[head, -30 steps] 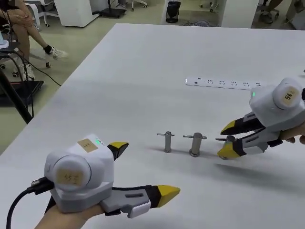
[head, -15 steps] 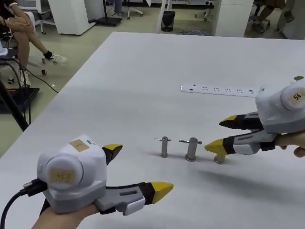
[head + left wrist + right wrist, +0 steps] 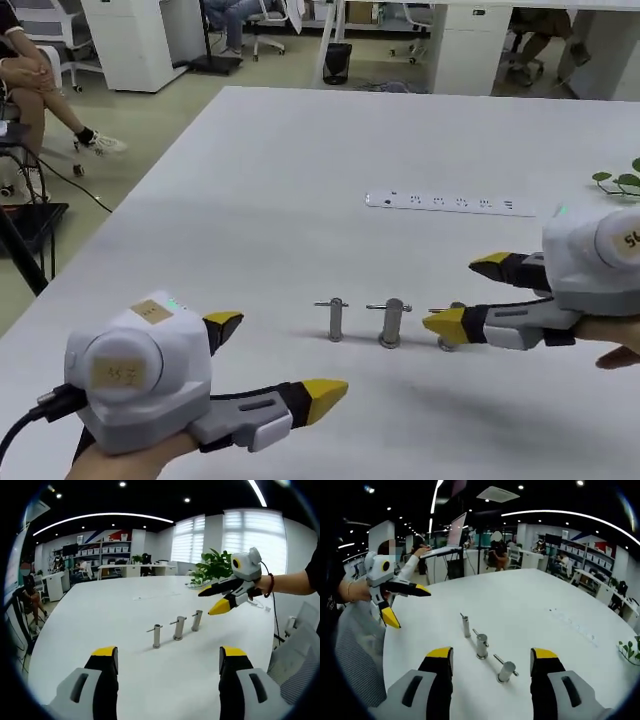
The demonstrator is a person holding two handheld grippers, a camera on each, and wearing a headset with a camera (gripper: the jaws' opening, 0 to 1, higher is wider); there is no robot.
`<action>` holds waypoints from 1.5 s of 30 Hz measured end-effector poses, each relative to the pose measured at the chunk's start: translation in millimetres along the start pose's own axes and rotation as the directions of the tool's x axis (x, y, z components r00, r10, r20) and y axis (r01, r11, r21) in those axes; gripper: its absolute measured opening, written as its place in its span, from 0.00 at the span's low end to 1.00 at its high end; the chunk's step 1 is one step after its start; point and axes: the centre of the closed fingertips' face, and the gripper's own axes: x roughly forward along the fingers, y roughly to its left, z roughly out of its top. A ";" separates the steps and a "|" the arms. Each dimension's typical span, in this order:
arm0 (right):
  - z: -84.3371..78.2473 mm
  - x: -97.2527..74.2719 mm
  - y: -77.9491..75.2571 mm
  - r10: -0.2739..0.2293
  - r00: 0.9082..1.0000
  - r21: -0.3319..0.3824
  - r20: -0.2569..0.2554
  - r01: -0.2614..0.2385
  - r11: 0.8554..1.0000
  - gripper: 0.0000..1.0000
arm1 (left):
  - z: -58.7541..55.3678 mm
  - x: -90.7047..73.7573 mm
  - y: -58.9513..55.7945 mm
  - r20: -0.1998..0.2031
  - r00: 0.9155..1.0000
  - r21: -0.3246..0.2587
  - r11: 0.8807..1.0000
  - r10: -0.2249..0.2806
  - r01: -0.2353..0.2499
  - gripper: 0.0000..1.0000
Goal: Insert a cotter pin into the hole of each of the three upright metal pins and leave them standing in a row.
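- While I am holding my left tongs low over the near edge of the desk, their jaws are gaping wide and gripping nothing.
- Three metal pins are standing upright in a row at mid-desk, each carrying a cotter pin crosswise near its top.
- My right tongs are hovering released, one yellow tip overlapping the right-end pin in the head view.
- Farther back, a power strip is lying flat.
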 end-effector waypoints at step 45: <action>-31.1 -43.1 50.1 -0.364 0.922 0.244 0.132 0.326 0.913 0.73 | -3.6 -10.7 2.5 0.013 0.998 0.021 0.997 0.068 -0.069 0.90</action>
